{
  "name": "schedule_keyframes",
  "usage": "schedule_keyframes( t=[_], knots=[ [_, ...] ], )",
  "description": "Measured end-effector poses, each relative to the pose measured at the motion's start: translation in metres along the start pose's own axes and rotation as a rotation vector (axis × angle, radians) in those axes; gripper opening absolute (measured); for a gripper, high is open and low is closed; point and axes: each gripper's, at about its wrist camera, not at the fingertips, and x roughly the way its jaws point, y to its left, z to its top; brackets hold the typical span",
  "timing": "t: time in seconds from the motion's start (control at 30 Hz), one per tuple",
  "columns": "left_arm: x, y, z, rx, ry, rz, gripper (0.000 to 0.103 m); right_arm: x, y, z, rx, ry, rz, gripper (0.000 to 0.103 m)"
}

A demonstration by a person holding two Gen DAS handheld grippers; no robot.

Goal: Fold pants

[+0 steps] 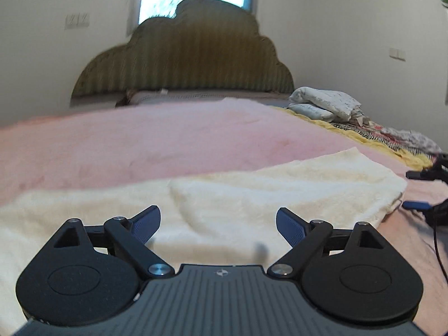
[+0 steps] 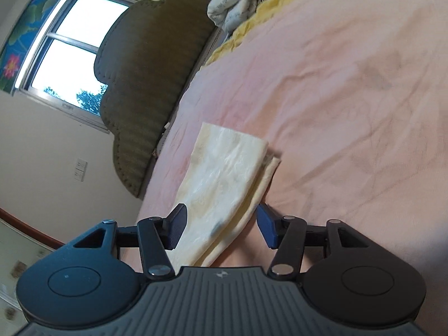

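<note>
Cream fleece pants (image 1: 252, 196) lie folded in a long band across the pink bedspread (image 1: 140, 140). My left gripper (image 1: 218, 224) hovers low over them, open, its blue pads wide apart with only cloth lying below. At the right edge of the left wrist view the other gripper's dark fingertips (image 1: 420, 175) show beside the pants' end. In the right wrist view the folded pants (image 2: 224, 173) run away from the camera over the bedspread (image 2: 350, 112). My right gripper (image 2: 221, 225) is open; the near end of the pants lies between its pads, which stand clear of the cloth.
A brown scalloped headboard (image 1: 184, 56) stands at the far end of the bed below a window (image 2: 64, 44). A rumpled white quilt (image 1: 324, 103) and patterned bedding (image 1: 392, 140) pile on a yellow blanket (image 2: 243, 30) along one side. A dark cable (image 1: 436, 249) trails at the right.
</note>
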Motion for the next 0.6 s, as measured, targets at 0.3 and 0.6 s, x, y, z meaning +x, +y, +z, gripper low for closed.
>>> schedule_keyframes(
  t=[0.3,0.6],
  knots=[
    [0.005,0.032,-0.006,-0.151,0.075,-0.024,0.091,0.049,0.007,0.008,0.008,0.016,0.065,0.053],
    [0.008,0.033,-0.007,-0.153,0.085,-0.019,0.093,0.109,0.032,0.045,-0.086,0.012,0.032,0.010]
  ],
)
